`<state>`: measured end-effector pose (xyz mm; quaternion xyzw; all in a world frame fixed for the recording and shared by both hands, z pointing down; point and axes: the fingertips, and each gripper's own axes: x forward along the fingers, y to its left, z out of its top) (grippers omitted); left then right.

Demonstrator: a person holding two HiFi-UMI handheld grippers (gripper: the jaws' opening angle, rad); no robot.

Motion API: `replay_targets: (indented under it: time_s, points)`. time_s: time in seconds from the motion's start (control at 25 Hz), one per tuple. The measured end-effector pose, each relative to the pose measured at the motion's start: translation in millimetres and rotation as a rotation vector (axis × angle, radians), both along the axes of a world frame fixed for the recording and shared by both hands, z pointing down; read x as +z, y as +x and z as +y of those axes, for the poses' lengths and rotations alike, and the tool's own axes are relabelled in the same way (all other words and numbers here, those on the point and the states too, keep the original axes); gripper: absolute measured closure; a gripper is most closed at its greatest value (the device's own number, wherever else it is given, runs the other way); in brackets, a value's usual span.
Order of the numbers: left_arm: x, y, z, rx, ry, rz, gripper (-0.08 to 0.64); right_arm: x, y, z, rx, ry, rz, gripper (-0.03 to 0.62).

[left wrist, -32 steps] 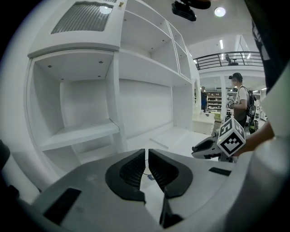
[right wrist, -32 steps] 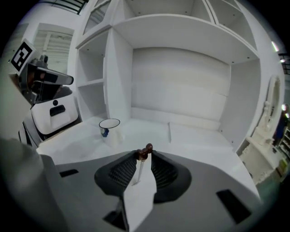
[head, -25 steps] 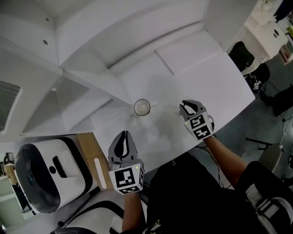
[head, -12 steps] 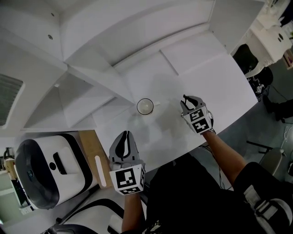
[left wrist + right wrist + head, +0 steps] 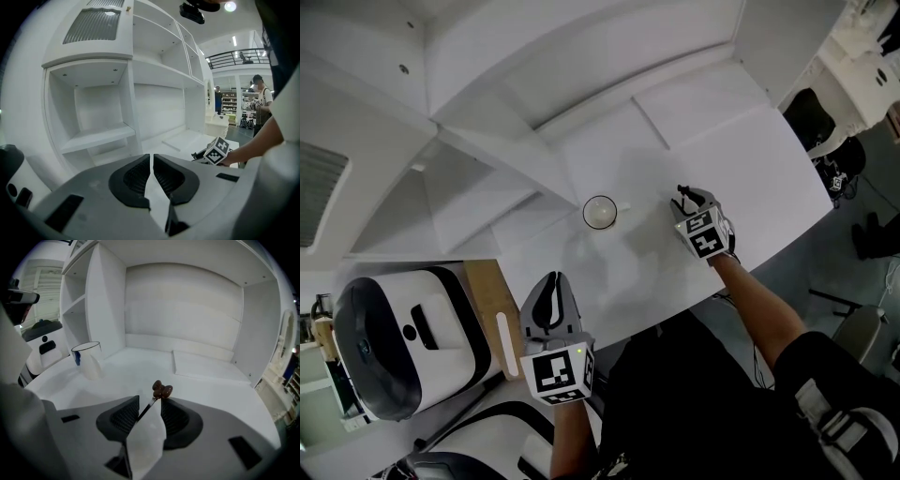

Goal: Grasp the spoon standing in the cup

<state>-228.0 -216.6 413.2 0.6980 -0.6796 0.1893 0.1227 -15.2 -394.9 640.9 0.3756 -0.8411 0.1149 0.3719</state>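
Since a second ago the right gripper [image 5: 150,405] has widened; jaws opening now, slim metal spoon with brown knobbed end [image 5: 162,390] leaning loose between them, well right of the pale translucent cup [image 5: 600,199], not in it. Left gripper [image 5: 152,161] pinched together, empty. I judge the grasp is lapsing; next, re-close squarely on the handle.

Left gripper [image 5: 151,159] jaws together; right gripper [image 5: 150,405] jaws opening, spoon [image 5: 162,390] between them
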Motion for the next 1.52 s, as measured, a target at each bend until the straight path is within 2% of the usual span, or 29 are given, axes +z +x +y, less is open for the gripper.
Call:
replay_targets:
  time_s: [0.28,0.6,0.68,0.92,1.0,1.12,1.28,1.36,1.52]
  points:
    - [0.5,-3.6,10.6,-0.044,-0.006,-0.001,0.551,24.8,5.7,3.4,-0.003,-0.063,0.068,0.402]
    - [-1.6,9.5,7.8,-0.062,0.005,-0.009,0.551,15.5,14.9,-0.8,-0.012,0.005,0.063,0.363]
    - [-2.0,14.0,7.4,-0.068,0.007,-0.011,0.551,13.1,18.1,-4.5,-0.059,0.063,0.124,0.328]
    - [4.2,22.6,17.8,-0.092,-0.016,-0.011,0.551,10.6,11.1,0.3,-0.245,0.197,0.281,0.313]
    - [3.9,23.2,20.2,-0.099,-0.015,-0.010,0.551,11.4,9.4,5.2,-0.269,0.187,0.281,0.313]
    - [2.0,23.0,23.8,-0.104,-0.006,-0.004,0.551,13.4,9.3,15.4,-0.272,0.116,0.253,0.313]
    - [4.0,27.0,26.9,-0.081,0.010,0.016,0.551,18.0,14.9,28.2,-0.343,0.045,0.358,0.314]
    - [4.5,30.2,30.4,-0.069,0.021,0.025,0.551,17.6,20.4,28.8,-0.326,0.034,0.395,0.313]
    - [0.4,26.1,45.0,-0.052,0.047,0.038,0.551,5.8,24.6,35.3,-0.260,0.064,0.384,0.314]
